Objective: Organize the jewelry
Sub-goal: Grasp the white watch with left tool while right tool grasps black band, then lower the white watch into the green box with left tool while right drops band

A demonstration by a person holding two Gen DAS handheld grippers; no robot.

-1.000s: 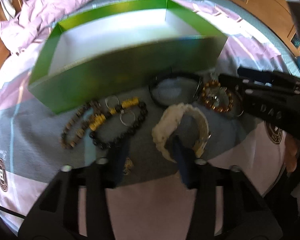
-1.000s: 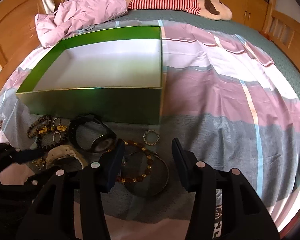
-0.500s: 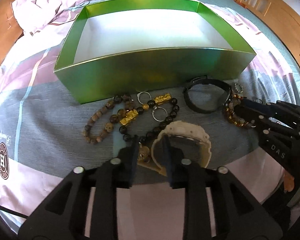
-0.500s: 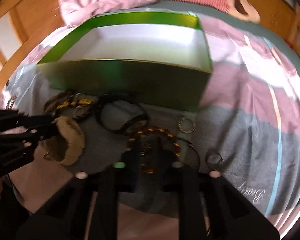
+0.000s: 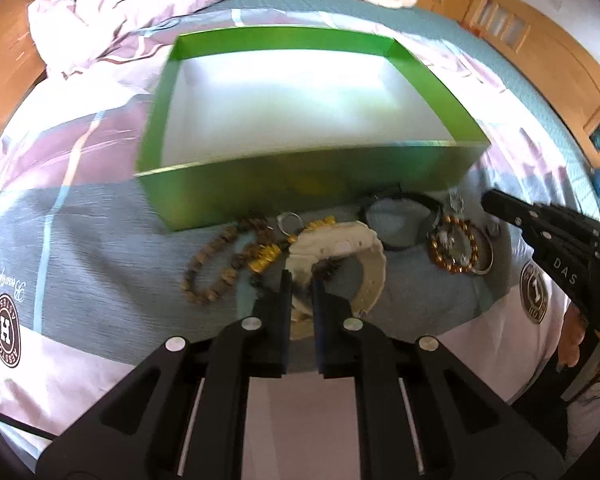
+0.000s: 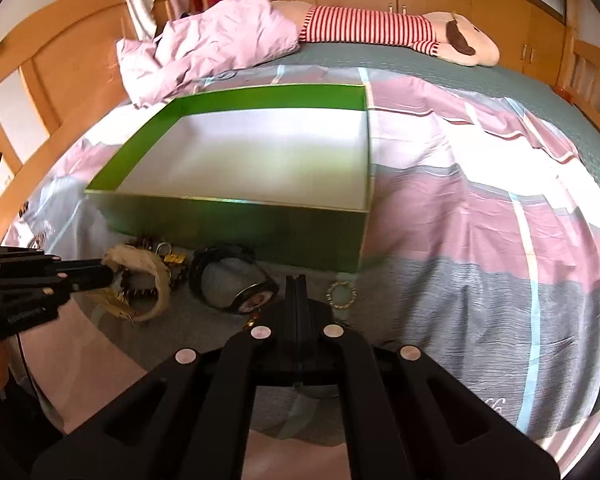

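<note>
A green box point(image 5: 300, 188) point(image 6: 236, 228) with a white floor lies open on the bed. Jewelry lies in front of it. My left gripper point(image 5: 300, 280) point(image 6: 104, 276) is closing its jaws on the band of a cream bracelet point(image 5: 340, 240) point(image 6: 156, 268), which hangs raised with black beads point(image 5: 328, 266) caught in it. Brown beads point(image 5: 208, 276) and gold charms point(image 5: 264, 256) lie to its left. My right gripper point(image 6: 296, 280) point(image 5: 488, 200) is shut, with nothing seen between its tips. It hovers over an amber bead bracelet point(image 5: 454, 246), beside a black watch point(image 6: 228, 280) point(image 5: 400, 220).
A small ring point(image 6: 341, 294) lies right of the right gripper's tips. A crumpled pink quilt point(image 6: 212, 48) and a striped plush toy point(image 6: 380, 32) sit at the bed's far end. A wooden bed frame point(image 5: 540, 60) borders the striped bedspread point(image 6: 480, 220).
The left gripper closed on the cream bracelet and lifted it a little. The right gripper shut from open over the amber beads and then drew back upward.
</note>
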